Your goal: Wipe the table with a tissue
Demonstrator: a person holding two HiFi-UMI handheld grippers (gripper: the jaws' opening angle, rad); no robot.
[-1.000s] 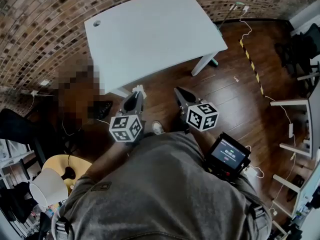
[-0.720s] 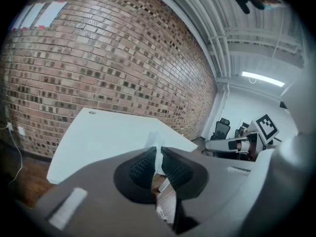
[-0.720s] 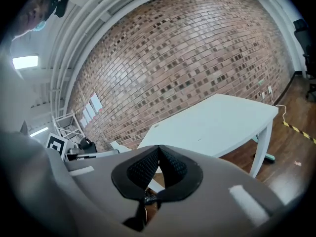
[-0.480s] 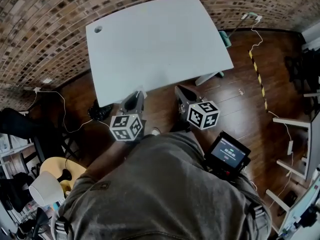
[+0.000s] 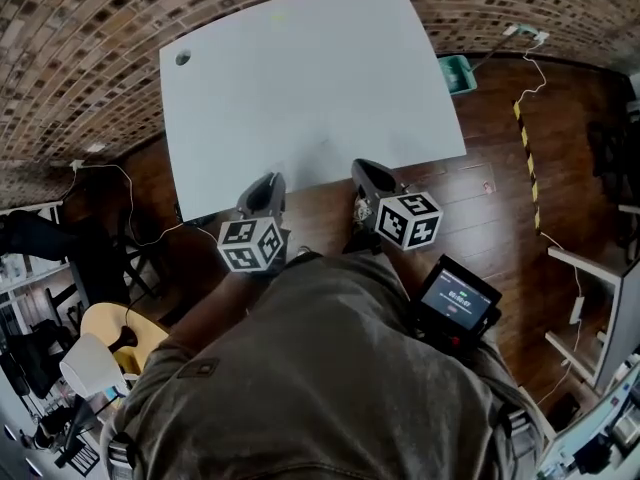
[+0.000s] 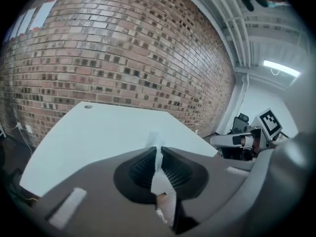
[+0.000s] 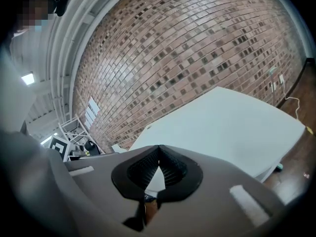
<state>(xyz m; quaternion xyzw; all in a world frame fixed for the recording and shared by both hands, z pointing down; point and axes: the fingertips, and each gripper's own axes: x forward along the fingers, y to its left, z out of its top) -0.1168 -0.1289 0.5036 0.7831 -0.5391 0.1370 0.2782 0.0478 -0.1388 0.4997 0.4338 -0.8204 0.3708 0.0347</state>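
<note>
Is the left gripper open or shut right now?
Shut on the tissue: the left gripper jaws meet with white tissue pinched between them.

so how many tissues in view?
1. The tissue is pinched in the left hand-held gripper, its tip poking past the shut jaws. The right hand-held gripper is shut on nothing, and none lies on the table.

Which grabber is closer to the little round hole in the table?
Left. The left gripper is at the near edge of the table, on the side with the hole. The right gripper is farther along that edge, away from it.
</note>
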